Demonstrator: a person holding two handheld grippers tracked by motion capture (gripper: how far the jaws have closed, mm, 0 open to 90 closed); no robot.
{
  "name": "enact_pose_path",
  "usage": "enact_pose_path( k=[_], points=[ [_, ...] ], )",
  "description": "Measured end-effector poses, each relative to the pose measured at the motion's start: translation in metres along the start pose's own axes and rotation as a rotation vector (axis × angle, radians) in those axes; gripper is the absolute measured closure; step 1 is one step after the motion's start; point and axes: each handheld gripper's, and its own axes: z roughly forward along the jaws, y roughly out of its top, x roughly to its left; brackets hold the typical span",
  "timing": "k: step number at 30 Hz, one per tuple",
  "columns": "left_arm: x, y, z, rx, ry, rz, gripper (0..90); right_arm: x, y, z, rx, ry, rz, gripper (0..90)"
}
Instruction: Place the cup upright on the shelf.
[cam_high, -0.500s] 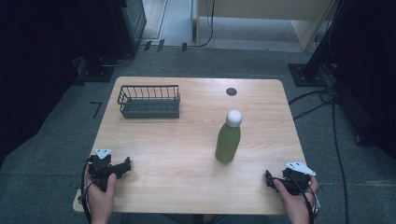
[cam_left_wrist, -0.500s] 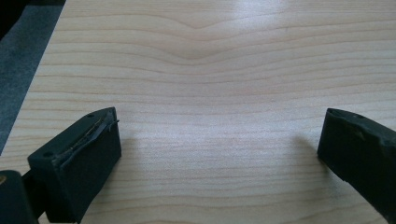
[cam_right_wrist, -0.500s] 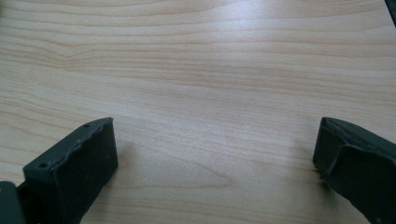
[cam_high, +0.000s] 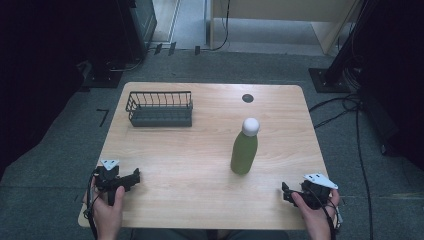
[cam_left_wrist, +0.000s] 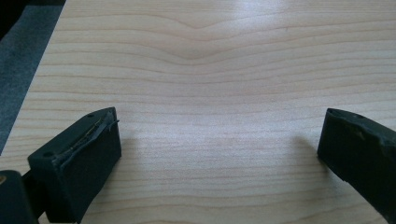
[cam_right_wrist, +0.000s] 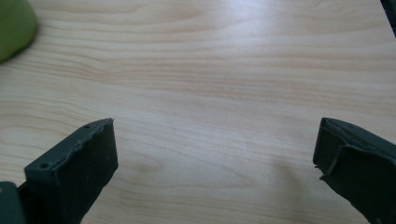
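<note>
- The bench (cam_high: 200, 170) is pale wood with fine grain lines running along its length.
- The bottle (cam_high: 244, 152) is olive green with a white cap (cam_high: 250, 126).
- The wire basket (cam_high: 160, 108) is dark grey.
- Both tools, left tool (cam_high: 136, 176) and right tool (cam_high: 286, 192), are black, each topped by a light grey plate.
- The floor (cam_high: 60, 145) is grey.

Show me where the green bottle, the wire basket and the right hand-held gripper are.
green bottle (cam_high: 244, 152), high view, middle of its body.
wire basket (cam_high: 160, 117), high view, its front wall.
right hand-held gripper (cam_high: 286, 192), high view, between its jaw tips.
</note>
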Motion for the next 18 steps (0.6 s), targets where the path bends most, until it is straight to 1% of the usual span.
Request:
enact_pose_path(
  k=[1, 3, 6, 9, 10, 11, 15, 17, 18],
  points=[
    [0.000, 0.000, 0.000, 0.000, 0.000, 0.000, 0.0, 0.000, 0.000, 0.000, 0.000, 0.000, 0.000, 0.0],
    [0.000, 0.000, 0.000, 0.000, 0.000, 0.000, 0.0, 0.004, 0.003, -0.003, -0.019, 0.012, -0.004, 0.0],
    [0.000, 0.000, 0.000, 0.000, 0.000, 0.001, 0.0, 0.013, 0.009, -0.008, -0.048, 0.036, -0.022, 0.0],
    [0.000, 0.000, 0.000, 0.000, 0.000, 0.000, 0.0, 0.021, 0.015, -0.011, -0.057, 0.059, -0.035, 0.0],
    [0.000, 0.000, 0.000, 0.000, 0.000, 0.000, 0.0, 0.021, 0.015, -0.011, -0.057, 0.059, -0.035, 0.0],
    [0.000, 0.000, 0.000, 0.000, 0.000, 0.000, 0.0, 0.027, 0.019, -0.012, -0.063, 0.078, -0.041, 0.0],
    [0.000, 0.000, 0.000, 0.000, 0.000, 0.001, 0.0, 0.036, 0.025, -0.013, -0.070, 0.113, -0.049, 0.0],
    [0.000, 0.000, 0.000, 0.000, 0.000, 0.000, 0.0, 0.038, 0.026, -0.012, -0.070, 0.119, -0.055, 0.0],
    [0.000, 0.000, 0.000, 0.000, 0.000, 0.000, 0.0, 0.042, 0.028, -0.012, -0.067, 0.126, -0.058, 0.0]
  ],
)
